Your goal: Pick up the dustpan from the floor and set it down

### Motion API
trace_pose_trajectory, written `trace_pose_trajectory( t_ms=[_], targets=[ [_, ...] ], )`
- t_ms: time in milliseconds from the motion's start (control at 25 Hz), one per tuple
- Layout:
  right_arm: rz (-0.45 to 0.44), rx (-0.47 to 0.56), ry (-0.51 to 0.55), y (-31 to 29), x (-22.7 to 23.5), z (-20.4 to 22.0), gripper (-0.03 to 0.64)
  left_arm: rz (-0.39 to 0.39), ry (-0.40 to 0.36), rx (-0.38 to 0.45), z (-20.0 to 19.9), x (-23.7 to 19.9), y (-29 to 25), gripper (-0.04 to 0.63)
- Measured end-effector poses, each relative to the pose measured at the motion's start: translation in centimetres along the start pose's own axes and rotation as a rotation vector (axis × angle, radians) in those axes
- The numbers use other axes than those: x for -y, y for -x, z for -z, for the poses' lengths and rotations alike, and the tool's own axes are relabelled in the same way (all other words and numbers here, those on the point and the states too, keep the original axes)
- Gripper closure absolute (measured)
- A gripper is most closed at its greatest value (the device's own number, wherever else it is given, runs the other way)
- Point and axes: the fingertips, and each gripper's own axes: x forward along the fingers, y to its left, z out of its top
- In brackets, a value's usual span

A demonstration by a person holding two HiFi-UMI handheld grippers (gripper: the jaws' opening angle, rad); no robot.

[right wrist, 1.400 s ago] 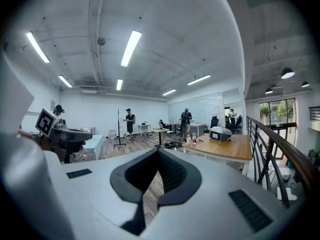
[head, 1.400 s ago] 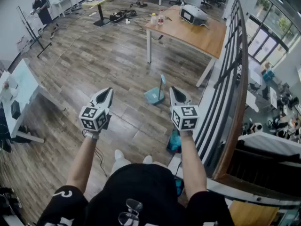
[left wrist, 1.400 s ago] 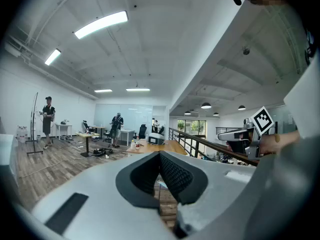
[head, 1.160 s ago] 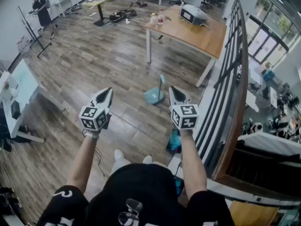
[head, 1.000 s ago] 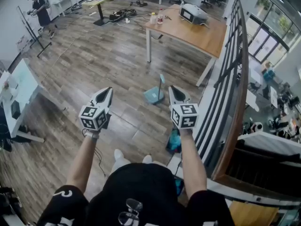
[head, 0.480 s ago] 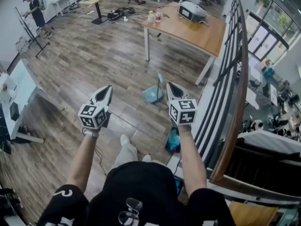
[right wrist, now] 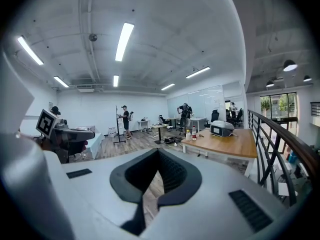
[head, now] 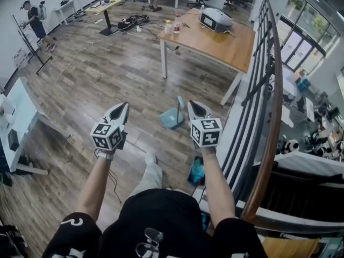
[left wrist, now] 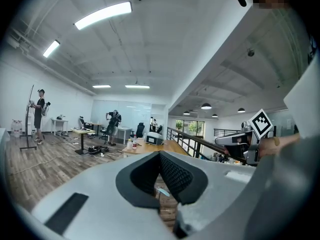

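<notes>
Both claws are clenched and empty: the left gripper [head: 124,105] and the right gripper [head: 191,104], each a pale grey two-jaw tool bearing a cube of black-and-white square markers, show their dark padded jaws drawn together at the tips, with only floor showing through the hollow behind them in the gripper views. They are held out level and side by side in front of a person in a black top. The landmark is a light wooden table with white legs [head: 231,42], which carries a grey boxy machine and some small bottles. On the side of that table nearest the person, a small teal plastic dustpan with an upright handle [head: 172,116] stands on the brown wood-plank floor, a little out from the table's edge. The right gripper's tip appears just beside the dustpan's handle in the head view, but it is held well above the floor and nothing touches; the left gripper is farther from the table and well apart from the dustpan. As far as can be judged, no part of the task is done: the dustpan is untouched on the floor. What is left is to come closer and lower, open one pair of jaws, close them on the handle, lift the dustpan, and set it down.
</notes>
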Motion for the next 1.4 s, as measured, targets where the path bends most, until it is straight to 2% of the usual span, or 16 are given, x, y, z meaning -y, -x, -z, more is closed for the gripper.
trace_pose_trajectory(
  t_ms=[800, 1120, 1400],
  targets=[
    [0.052, -0.029, 0.006, -17.7, 4.5, -5.3, 0.620, 0.093, 0.006, -0.008, -3.7, -12.3, -15.7, 0.597],
    [0.085, -0.061, 0.007, -23.4, 4.3, -5.9, 0.620, 0.125, 0.038, -0.010, -3.8, -17.7, -19.3, 0.597],
    [0.102, -0.076, 0.029, -26.6, 2.9, -6.5, 0.621, 0.135, 0.074, 0.007, -3.7, -21.6, -20.5, 0.597]
  ],
)
